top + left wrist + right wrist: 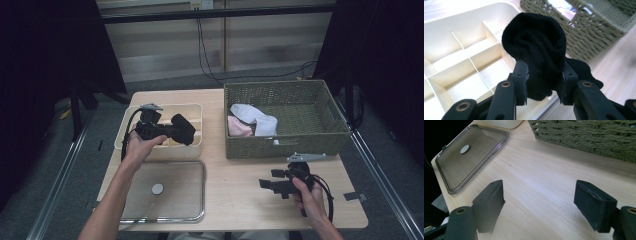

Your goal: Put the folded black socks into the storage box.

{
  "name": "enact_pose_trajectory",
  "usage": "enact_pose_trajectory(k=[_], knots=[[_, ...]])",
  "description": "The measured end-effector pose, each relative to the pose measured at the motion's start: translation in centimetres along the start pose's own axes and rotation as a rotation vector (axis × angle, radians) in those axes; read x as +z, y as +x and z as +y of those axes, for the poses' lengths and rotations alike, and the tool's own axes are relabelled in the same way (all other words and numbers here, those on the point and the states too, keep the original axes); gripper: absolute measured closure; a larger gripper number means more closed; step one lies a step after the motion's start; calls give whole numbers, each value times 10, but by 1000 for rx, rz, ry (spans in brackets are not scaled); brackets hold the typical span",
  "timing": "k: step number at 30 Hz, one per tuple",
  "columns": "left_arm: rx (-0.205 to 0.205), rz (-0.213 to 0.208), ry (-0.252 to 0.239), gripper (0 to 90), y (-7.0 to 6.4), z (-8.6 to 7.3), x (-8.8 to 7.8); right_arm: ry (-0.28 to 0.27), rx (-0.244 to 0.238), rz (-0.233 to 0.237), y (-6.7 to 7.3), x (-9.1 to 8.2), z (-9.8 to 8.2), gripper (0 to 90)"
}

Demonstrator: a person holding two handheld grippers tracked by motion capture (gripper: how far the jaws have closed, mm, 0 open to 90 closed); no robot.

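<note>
Above the cream box [127,131], the left gripper [167,131] clamps a rolled black sock [536,47] between its pads. The roll's long axis seems to run along the jaws, its rounded end pointing toward the basket [285,142], which stands just beside the box and holds white and pink cloth. The box's dividers lie beneath. A clear lid [180,212] lies nearer the person. The right gripper [272,186] hovers over bare table [544,182], jaws spread, gripping nothing.

**Bystanders on the table**

A clear lid [172,192] with a round knob lies flat at the near left. The green wicker basket [300,140] stands at the right rear, holding white cloth [255,117] and pink cloth [239,127].
</note>
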State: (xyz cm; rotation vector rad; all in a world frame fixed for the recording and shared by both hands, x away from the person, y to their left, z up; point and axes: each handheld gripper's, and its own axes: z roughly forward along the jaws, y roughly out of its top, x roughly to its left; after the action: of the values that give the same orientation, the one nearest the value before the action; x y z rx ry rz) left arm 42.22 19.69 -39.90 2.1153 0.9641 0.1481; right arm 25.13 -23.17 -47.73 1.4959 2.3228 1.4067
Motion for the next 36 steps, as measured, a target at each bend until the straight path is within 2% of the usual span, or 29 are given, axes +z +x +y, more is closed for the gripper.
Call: enact_pose_trajectory(k=[3,5,7,11,12,14,16,20,24,28,31,33,34,35,36], knots=[[18,7,11,651,-1,0,2,5,0,2,0,0,0,234],[14,11,13,651,-4,1,6,1,-1,2,0,0,0,234],[47,26,38,651,-7,2,9,-1,-2,3,0,0,0,229],[62,47,52,651,-12,3,17,-1,-3,4,1,-1,0,229],[77,37,63,651,-12,3,18,0,-8,4,1,-1,0,229],[80,53,70,651,-14,3,21,0,-2,4,1,-2,0,227],[89,40,86,652,-14,2,24,-2,0,4,0,-3,0,225],[119,47,125,653,-19,1,30,-1,0,5,0,-2,0,222],[102,12,140,654,-16,1,33,3,1,6,0,-1,-1,222],[102,4,164,654,-15,1,38,7,0,5,0,0,-1,221],[72,-12,165,654,-14,0,43,8,2,7,0,0,-1,219],[81,-17,183,654,-13,0,46,6,3,6,0,0,-1,219],[61,-19,181,654,-13,0,48,6,3,6,0,-1,-1,218],[67,-21,189,655,-12,0,48,8,5,4,0,-1,-1,219],[45,-22,174,655,-13,-1,50,8,7,3,0,-1,-1,219]])
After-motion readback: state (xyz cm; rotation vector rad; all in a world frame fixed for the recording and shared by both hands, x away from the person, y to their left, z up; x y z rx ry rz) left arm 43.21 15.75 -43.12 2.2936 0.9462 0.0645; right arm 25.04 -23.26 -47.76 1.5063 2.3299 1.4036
